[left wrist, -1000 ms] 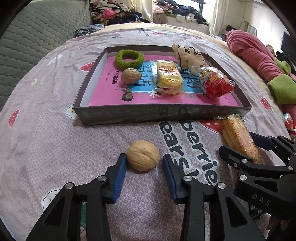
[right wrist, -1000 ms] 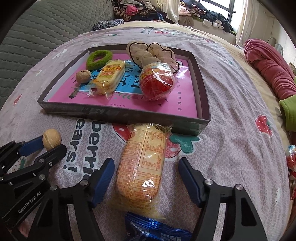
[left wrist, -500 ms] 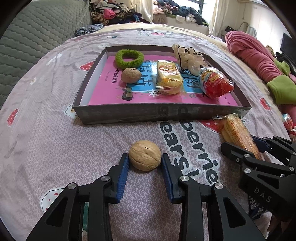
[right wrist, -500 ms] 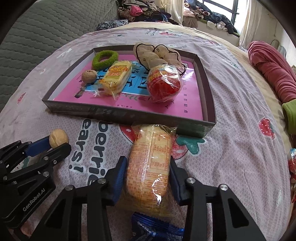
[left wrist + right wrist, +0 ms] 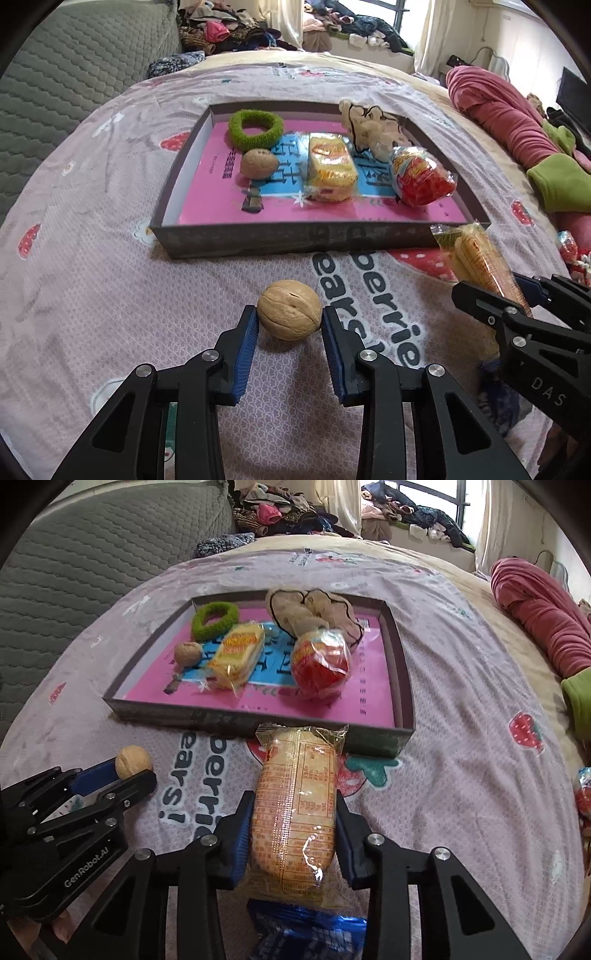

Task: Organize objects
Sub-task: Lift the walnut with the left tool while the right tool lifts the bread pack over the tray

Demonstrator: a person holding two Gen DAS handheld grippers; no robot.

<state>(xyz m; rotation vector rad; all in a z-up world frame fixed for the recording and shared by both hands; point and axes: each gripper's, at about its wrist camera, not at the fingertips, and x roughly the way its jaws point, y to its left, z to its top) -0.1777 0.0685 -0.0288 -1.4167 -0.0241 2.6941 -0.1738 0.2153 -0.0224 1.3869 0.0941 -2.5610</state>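
Left tool: clamped on walnut, on the bed just short of the tray.
Right tool: jaws just closing, pads pressing the cracker packet; long axis points at tray wall, straight ahead.

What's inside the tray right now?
In the tray: green ring, walnut, yellow snack pack, red snack pack, beige scrunchie. The pink printed base is partly covered by them.

Tan wrinkled walnut; orange-print clear-wrapped snack pack; grey shallow cardboard tray w/ pink-blue base; fuzzy green ring; lilac strawberry-print bedsheet.
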